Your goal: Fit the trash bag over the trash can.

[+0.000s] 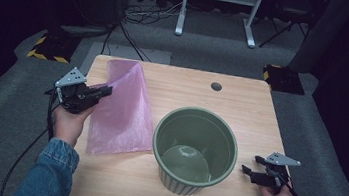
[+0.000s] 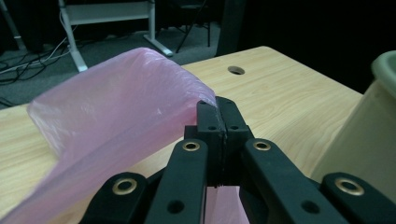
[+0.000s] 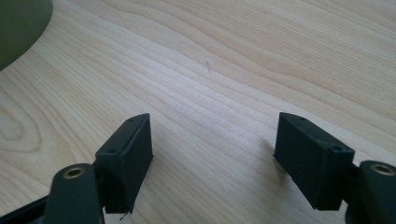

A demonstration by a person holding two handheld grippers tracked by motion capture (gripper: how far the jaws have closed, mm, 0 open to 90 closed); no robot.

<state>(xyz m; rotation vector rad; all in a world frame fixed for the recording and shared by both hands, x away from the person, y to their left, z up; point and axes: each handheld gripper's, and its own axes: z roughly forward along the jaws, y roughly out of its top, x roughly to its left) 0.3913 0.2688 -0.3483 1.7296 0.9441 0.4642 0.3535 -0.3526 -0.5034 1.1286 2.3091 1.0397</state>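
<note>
A thin pink plastic bag (image 1: 123,109) lies on the left part of the wooden table (image 1: 242,104), its left edge lifted off the wood. My left gripper (image 1: 108,90) is shut on that raised edge. In the left gripper view the black jaws (image 2: 218,112) press together on the pink film (image 2: 116,112), which arches up and away to the left. A green ribbed pot (image 1: 194,151) stands upright near the table's front middle, and its wall (image 2: 369,135) shows at the right of the left gripper view. My right gripper (image 1: 250,165) hovers open just right of the pot, with bare wood between its jaws (image 3: 215,140).
A round cable hole (image 1: 216,86) sits in the table's far right part. Beyond the table are a white desk frame (image 1: 219,8), loose cables on grey carpet, and two black and yellow floor blocks (image 1: 47,47). A green rim edge (image 3: 21,28) shows at the upper left of the right gripper view.
</note>
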